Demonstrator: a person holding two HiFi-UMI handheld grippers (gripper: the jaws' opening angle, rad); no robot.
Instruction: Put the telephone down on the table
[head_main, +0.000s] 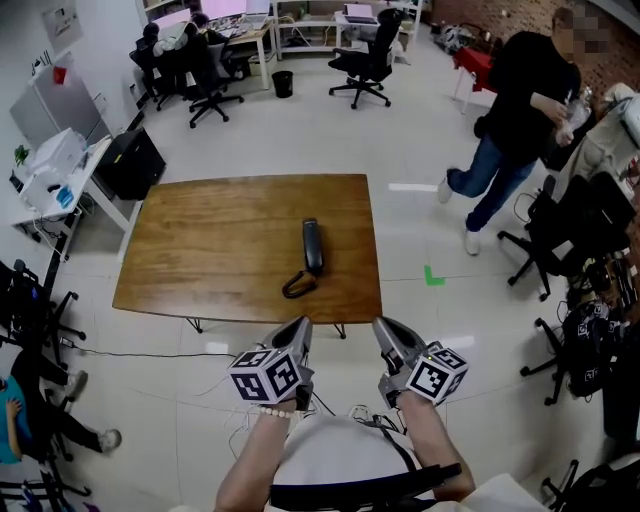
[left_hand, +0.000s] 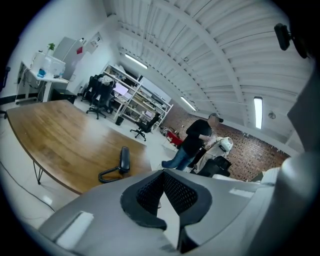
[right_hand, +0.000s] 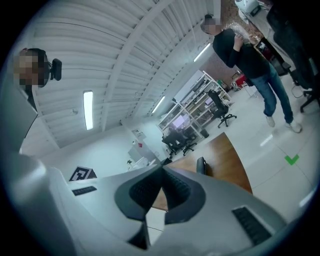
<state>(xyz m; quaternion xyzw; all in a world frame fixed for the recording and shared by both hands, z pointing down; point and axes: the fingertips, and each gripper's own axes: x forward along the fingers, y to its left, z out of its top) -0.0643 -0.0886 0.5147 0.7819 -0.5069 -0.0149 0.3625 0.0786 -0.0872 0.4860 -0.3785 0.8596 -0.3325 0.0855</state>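
A: From the head view, how are the hands held?

B: Both forearms reach forward from the body. The left gripper (head_main: 300, 330) and right gripper (head_main: 388, 332) sit side by side, short of the near edge of the worktop (head_main: 220, 240), pointing towards it. Neither touches anything.

A: And the telephone?

B: The telephone (head_main: 313, 245) lies flat on the worktop, nearer its right edge than its left, lengthways from near edge to far edge. Its coiled cord (head_main: 297, 286) curls towards the near edge. It's well apart from both grippers.

A: The left gripper view?

B: The left gripper (left_hand: 162, 172) has its jaws together with nothing between them. It looks out over the worktop (left_hand: 55, 135), with the telephone (left_hand: 124, 159) beyond the jaw tips, a little to the left.

A: The right gripper view?

B: The same: the right gripper (right_hand: 162, 170) has its jaws together and empty. The picture is rolled, so the worktop (right_hand: 225, 160) slants. The telephone (right_hand: 201, 165) shows just past the tips, on the right.
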